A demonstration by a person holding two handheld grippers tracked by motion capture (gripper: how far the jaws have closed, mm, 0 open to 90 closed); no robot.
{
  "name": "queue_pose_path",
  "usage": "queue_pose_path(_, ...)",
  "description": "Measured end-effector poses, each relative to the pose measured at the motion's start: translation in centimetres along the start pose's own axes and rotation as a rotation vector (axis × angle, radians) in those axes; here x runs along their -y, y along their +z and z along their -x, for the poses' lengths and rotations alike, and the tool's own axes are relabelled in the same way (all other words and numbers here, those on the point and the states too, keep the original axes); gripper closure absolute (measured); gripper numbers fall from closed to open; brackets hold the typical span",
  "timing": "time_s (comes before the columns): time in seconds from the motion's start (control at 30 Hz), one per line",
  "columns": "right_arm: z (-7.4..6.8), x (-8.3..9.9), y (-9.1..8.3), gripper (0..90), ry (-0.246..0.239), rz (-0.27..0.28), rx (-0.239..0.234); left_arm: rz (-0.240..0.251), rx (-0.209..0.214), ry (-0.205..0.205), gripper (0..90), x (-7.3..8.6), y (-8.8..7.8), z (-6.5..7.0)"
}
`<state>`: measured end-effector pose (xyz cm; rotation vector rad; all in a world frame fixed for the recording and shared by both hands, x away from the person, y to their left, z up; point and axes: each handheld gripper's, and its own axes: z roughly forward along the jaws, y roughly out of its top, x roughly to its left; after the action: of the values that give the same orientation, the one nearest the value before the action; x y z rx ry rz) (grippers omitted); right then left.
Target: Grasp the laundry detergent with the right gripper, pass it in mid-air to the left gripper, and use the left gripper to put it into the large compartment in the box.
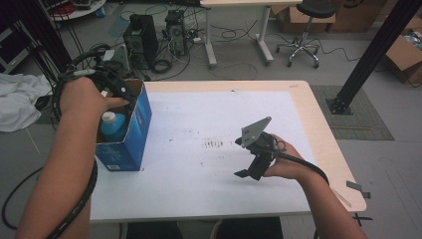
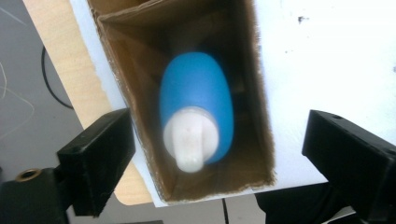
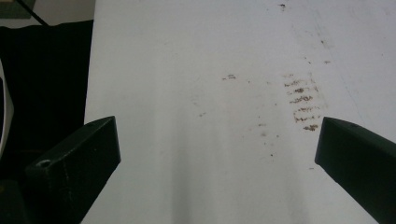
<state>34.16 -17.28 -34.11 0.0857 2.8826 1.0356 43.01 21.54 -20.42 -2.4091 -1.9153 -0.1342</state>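
White-topped desk (image 1: 209, 174), blue carton (image 1: 132, 134) standing open at its left edge.
Left gripper (image 2: 219, 154) hovers above the carton, fingers wide; inside stands a blue bottle (image 2: 196, 100) with a white cap, blurred. Descending off-centre, a finger could catch the cardboard rim and tip it. Right gripper (image 3: 217, 158) idles over bare desk, fingers wide, empty.

Bottle: a blue plastic bottle (image 1: 112, 125) with a white cap, standing upright inside the box; in the left gripper view the bottle (image 2: 196, 105) looks blurred, its cap nearest the camera.
Box: a blue cardboard box (image 1: 130, 134) with a brown inside (image 2: 135, 70), open at the top, tall and narrow.
Place: the box stands on the white-topped desk (image 1: 199, 189) at its left edge.
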Motion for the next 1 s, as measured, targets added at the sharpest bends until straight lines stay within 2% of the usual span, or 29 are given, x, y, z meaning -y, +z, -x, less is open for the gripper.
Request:
queue_pose_path(0.3, 0.0, -0.2, 0.1, 0.0, -0.002, -0.001, 0.000, 0.013, -0.012, 0.058, 6.8, 0.0, -1.4, 1.2)
queue_pose_path(0.33, 0.0, -0.2, 0.1, 0.0, -0.003, 0.001, 0.000, 0.010, -0.001, 0.098, 6.7, -0.1, -1.6, 1.7)
queue_pose_path(0.37, 0.0, -0.2, 0.1, 0.0, -0.003, 0.001, 0.000, 0.010, -0.001, 0.098, 6.6, -0.1, -1.6, 1.7)
queue_pose_path(0.4, 0.0, -0.2, 0.1, 0.0, -0.001, -0.001, 0.000, 0.001, 0.004, 0.130, 6.0, -0.1, -1.7, 2.1)
queue_pose_path(0.43, 0.0, -0.2, 0.1, 0.0, -0.001, -0.001, 0.001, 0.001, 0.004, 0.130, 4.9, -0.1, -1.7, 2.1)
queue_pose_path(0.47, 0.0, -0.2, 0.1, 0.0, -0.001, -0.001, 0.001, 0.003, 0.010, 0.162, 4.3, -0.2, -1.9, 2.6)
queue_pose_path(0.5, 0.0, -0.2, 0.1, 0.0, -0.001, -0.001, 0.001, 0.003, 0.010, 0.162, 3.7, -0.2, -1.9, 2.6)
queue_pose_path(0.53, 0.0, -0.2, 0.0, 0.0, -0.001, 0.000, 0.001, 0.010, 0.014, 0.190, 2.7, -0.2, -2.1, 3.0)
queue_pose_path(0.57, 0.0, -0.2, 0.0, 0.0, -0.001, 0.000, 0.001, 0.010, 0.014, 0.190, 2.2, -0.2, -2.1, 3.0)
queue_pose_path(0.6, 0.0, -0.1, 0.0, 0.0, -0.001, 0.000, 0.003, 0.013, 0.018, 0.222, 2.2, -0.3, -2.3, 3.5)
queue_pose_path(0.63, 0.0, -0.1, -0.1, 0.0, -0.001, 0.000, 0.003, 0.013, 0.018, 0.222, 2.2, -0.3, -2.3, 3.5)
queue_pose_path(0.67, 0.0, -0.1, -0.1, 0.0, -0.001, 0.000, 0.008, 0.016, 0.023, 0.254, 2.2, -0.3, -2.4, 4.0)
queue_pose_path(0.73, 0.0, -0.1, -0.3, 0.0, 0.000, 0.004, 0.009, 0.015, 0.024, 0.265, 1.8, -0.3, -2.5, 4.2)
queue_pose_path(0.8, 0.0, -0.1, -0.4, 0.0, 0.001, 0.002, 0.012, 0.027, 0.034, 0.297, 1.0, -0.3, -2.8, 4.8)
queue_pose_path(0.83, 0.0, -0.1, -0.5, 0.0, 0.001, 0.002, 0.014, 0.027, 0.034, 0.297, 0.4, -0.3, -2.8, 4.8)
queue_pose_path(0.9, 0.0, -0.1, -0.6, 0.0, 0.002, 0.001, 0.014, 0.040, 0.056, 0.342, 0.4, -0.2, -3.1, 5.6)
queue_pose_path(0.93, 0.0, -0.1, -0.6, 0.0, 0.002, 0.000, 0.015, 0.040, 0.056, 0.342, 0.3, -0.2, -3.1, 5.6)
queue_pose_path(0.97, 0.0, -0.1, -0.6, 0.0, 0.002, 0.000, 0.015, 0.047, 0.061, 0.369, 0.3, -0.2, -3.1, 5.9)
queue_pose_path(1.0, 0.0, -0.1, -0.7, 0.0, 0.002, -0.004, 0.016, 0.057, 0.078, 0.420, 0.1, -0.1, -3.3, 6.6)
